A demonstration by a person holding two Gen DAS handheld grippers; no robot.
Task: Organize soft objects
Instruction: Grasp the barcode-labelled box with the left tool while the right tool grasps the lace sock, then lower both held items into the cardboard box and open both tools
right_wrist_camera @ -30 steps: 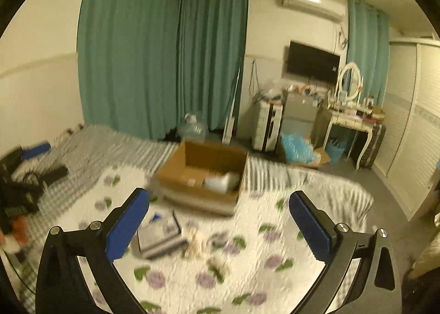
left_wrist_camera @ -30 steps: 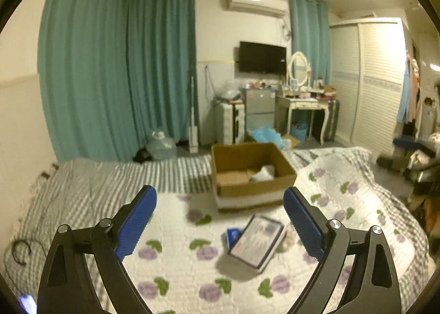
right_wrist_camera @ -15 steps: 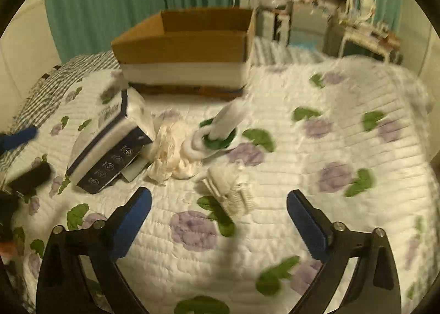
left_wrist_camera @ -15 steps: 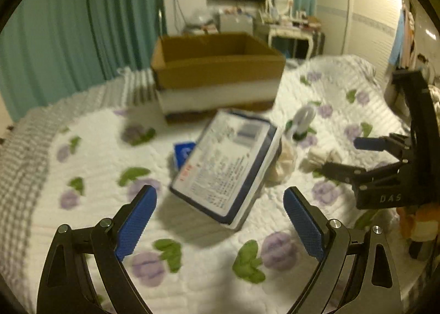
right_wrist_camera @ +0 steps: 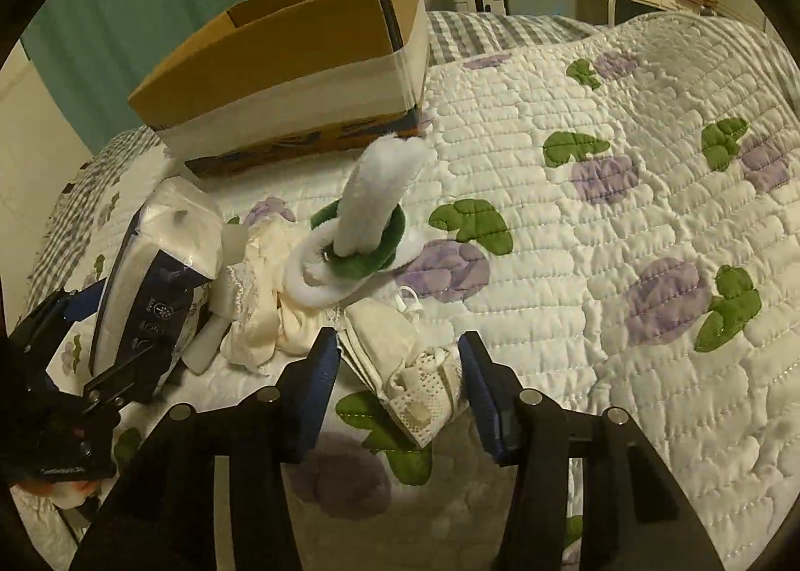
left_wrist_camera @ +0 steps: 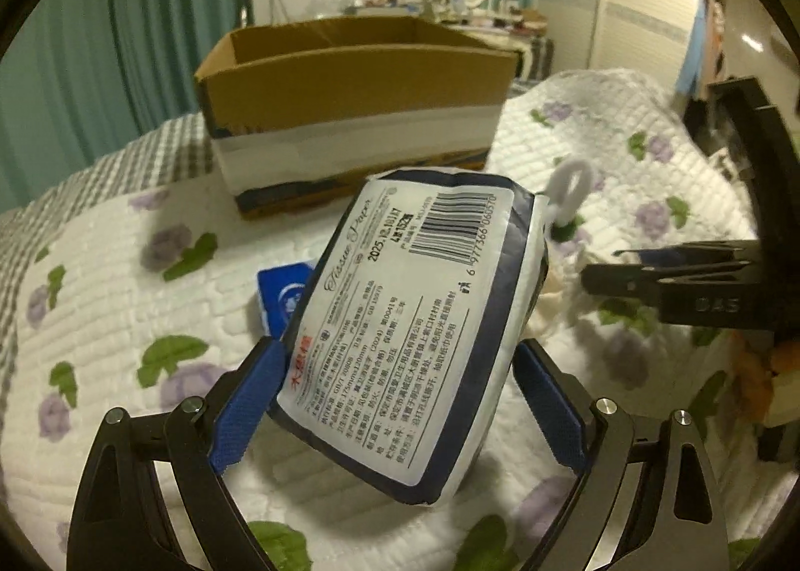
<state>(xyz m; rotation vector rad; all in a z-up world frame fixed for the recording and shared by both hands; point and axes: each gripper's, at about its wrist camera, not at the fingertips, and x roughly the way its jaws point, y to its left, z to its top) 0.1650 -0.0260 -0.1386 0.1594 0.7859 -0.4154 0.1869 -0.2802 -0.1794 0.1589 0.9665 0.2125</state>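
A tissue pack in white and navy wrap lies tilted on the quilt, between the blue pads of my left gripper, which touch its sides. It also shows in the right wrist view. My right gripper has its pads on both sides of a folded white lace cloth. Beyond it lie a cream cloth and a white and green plush ring toy. An open cardboard box stands behind them, and it also shows in the right wrist view.
A small blue packet lies under the tissue pack's left side. The floral quilt covers the bed. My right gripper shows at the right of the left wrist view. Teal curtains and bedroom furniture stand behind the bed.
Both grippers have dropped from above the bed to the quilt. The left has narrowed onto the tissue pack; the right has narrowed onto the folded lace cloth.
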